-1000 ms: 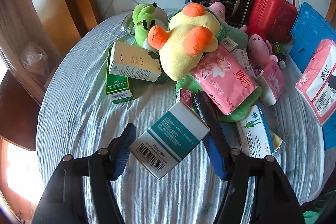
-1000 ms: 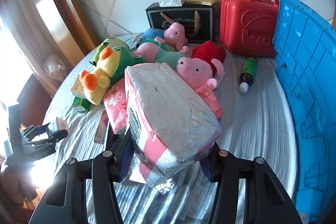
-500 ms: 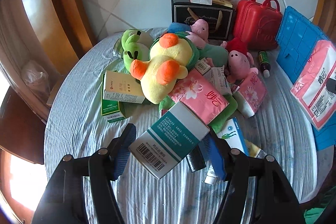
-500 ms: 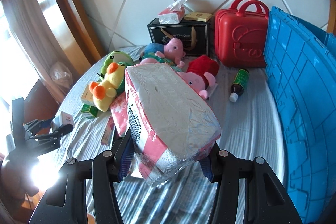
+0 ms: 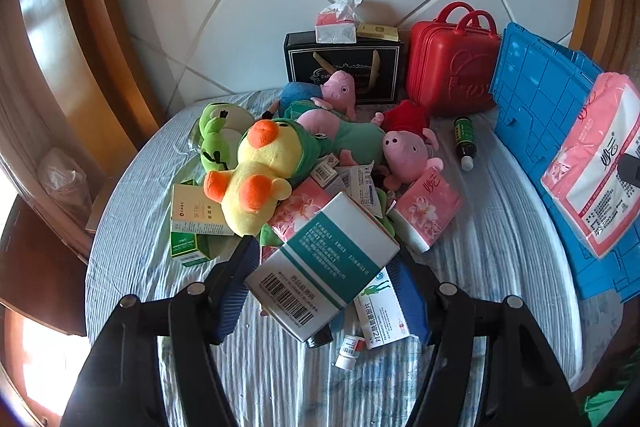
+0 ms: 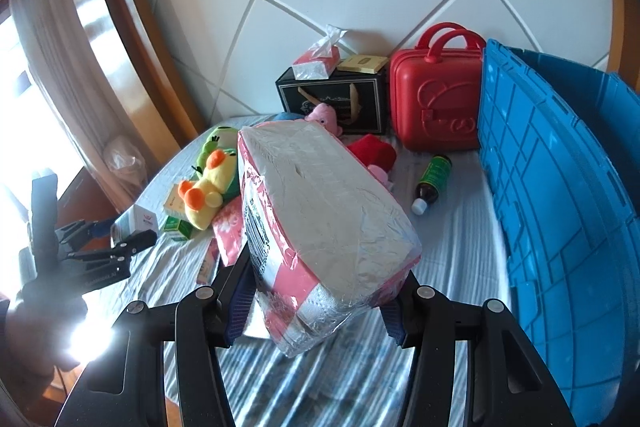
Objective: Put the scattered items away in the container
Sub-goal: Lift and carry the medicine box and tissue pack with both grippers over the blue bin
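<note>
My left gripper is shut on a white and teal medicine box and holds it in the air above the pile on the striped tablecloth. The same gripper shows small at the left of the right wrist view. My right gripper is shut on a large pink tissue pack in clear wrap, also lifted off the cloth. That pack appears at the right edge of the left wrist view, in front of the blue crate. The crate stands to the right of the pack.
A pile lies mid-table: a yellow duck plush, a green frog plush, pig plushes, a pink tissue pack and small medicine boxes. A green bottle, a red case and a black gift bag stand by the wall.
Both grippers have risen and drawn back from the pile, each still carrying its item. The table items look smaller and farther, and more of the wall shows.
</note>
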A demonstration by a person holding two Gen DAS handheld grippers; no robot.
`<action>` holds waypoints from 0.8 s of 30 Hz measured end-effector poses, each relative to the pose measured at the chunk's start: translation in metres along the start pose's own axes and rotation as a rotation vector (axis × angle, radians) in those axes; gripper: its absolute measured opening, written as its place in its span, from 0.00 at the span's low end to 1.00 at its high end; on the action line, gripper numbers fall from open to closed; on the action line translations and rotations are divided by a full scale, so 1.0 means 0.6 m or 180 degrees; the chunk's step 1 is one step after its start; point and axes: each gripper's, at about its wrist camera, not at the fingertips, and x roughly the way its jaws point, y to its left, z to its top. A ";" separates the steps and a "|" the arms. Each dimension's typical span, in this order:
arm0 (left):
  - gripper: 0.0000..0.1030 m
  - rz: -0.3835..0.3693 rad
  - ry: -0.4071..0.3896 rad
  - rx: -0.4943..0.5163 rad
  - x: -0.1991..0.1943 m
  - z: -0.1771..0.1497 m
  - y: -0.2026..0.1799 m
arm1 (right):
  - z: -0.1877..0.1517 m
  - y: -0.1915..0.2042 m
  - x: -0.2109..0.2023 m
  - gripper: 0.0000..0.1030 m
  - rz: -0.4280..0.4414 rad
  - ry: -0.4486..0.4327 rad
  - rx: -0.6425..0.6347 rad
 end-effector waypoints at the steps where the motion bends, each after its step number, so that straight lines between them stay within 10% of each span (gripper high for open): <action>1: 0.63 0.0001 -0.0015 0.0015 -0.004 0.004 -0.008 | 0.002 -0.006 -0.008 0.52 0.0003 -0.0024 -0.0004; 24: 0.63 -0.0213 -0.0354 0.0431 -0.062 0.103 -0.242 | 0.040 -0.152 -0.154 0.52 -0.0014 -0.0421 0.0054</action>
